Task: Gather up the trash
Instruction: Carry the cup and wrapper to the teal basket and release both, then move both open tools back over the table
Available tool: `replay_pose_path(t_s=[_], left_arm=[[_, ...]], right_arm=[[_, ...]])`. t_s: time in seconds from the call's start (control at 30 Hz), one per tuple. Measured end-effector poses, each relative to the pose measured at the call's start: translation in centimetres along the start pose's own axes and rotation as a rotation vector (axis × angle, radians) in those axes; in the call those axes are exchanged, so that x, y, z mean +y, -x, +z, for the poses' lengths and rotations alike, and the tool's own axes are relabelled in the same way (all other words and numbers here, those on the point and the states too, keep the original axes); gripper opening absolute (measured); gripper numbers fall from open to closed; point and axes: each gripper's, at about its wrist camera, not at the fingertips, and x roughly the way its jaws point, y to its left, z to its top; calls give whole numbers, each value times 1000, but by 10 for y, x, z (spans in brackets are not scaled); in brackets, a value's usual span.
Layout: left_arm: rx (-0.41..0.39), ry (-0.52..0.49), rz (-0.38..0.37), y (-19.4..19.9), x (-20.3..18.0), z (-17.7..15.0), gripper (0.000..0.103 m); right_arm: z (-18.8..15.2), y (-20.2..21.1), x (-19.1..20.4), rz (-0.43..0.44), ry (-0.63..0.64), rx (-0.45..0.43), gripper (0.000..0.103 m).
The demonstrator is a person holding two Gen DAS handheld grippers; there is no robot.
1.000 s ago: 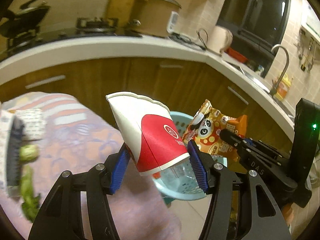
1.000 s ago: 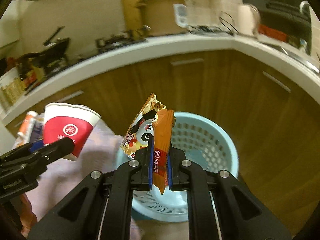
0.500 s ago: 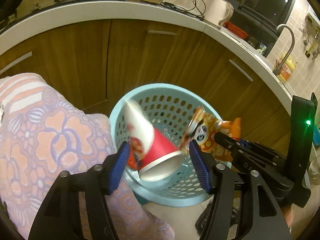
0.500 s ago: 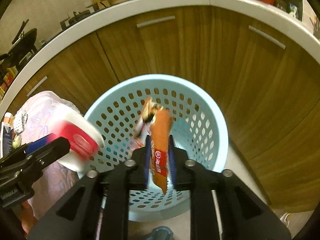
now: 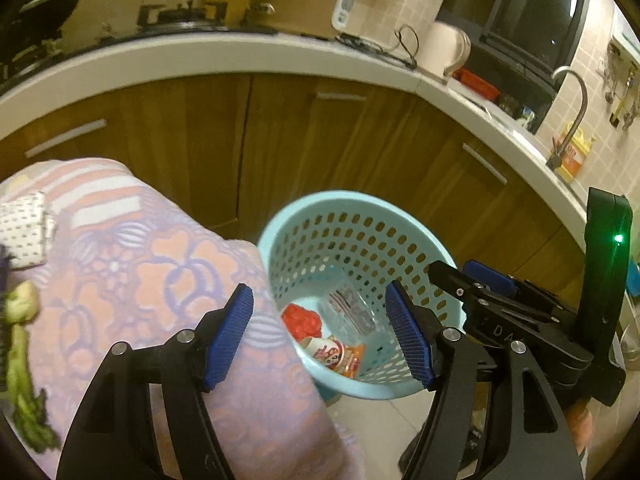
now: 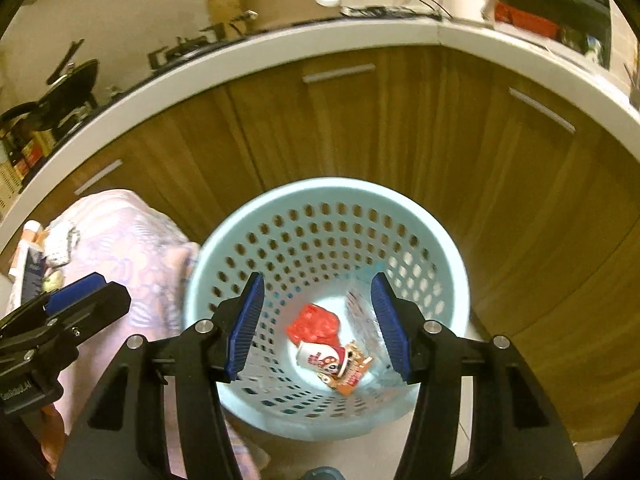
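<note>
A light blue perforated trash basket stands on the floor before the wooden cabinets; it also shows in the left wrist view. Inside lie the red-and-white paper cup, the orange snack wrapper, a red crumpled scrap and a clear plastic piece. My left gripper is open and empty over the basket's left rim. My right gripper is open and empty above the basket's middle; it shows from the side in the left wrist view.
A table with a floral pink cloth sits left of the basket, with green vegetable scraps and a dotted white packet on it. Wooden cabinets under a white counter curve behind. Tiled floor lies below.
Both grippers opened. The paper cup and the snack wrapper dropped out of them and now lie at the bottom of the basket. Both views tilted back up slightly.
</note>
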Motion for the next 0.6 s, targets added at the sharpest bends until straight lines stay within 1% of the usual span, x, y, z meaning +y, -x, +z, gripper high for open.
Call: replay_pose_path(t_s=[0.17, 0.3, 0.4, 0.53, 0.6], left_arm=[[-79, 26, 20, 40, 13, 1, 67], [-144, 44, 61, 76, 28, 0, 67], [-194, 70, 107, 105, 47, -4, 67], [-250, 106, 211, 144, 79, -13, 67], [-257, 126, 262, 159, 99, -20, 67]], right_arm=[[6, 19, 34, 41, 46, -48, 52], [10, 35, 63, 83, 87, -83, 52], [11, 45, 88, 121, 116, -105, 52], [12, 52, 126, 180, 159, -120, 52], [10, 55, 151, 216, 191, -128, 52]])
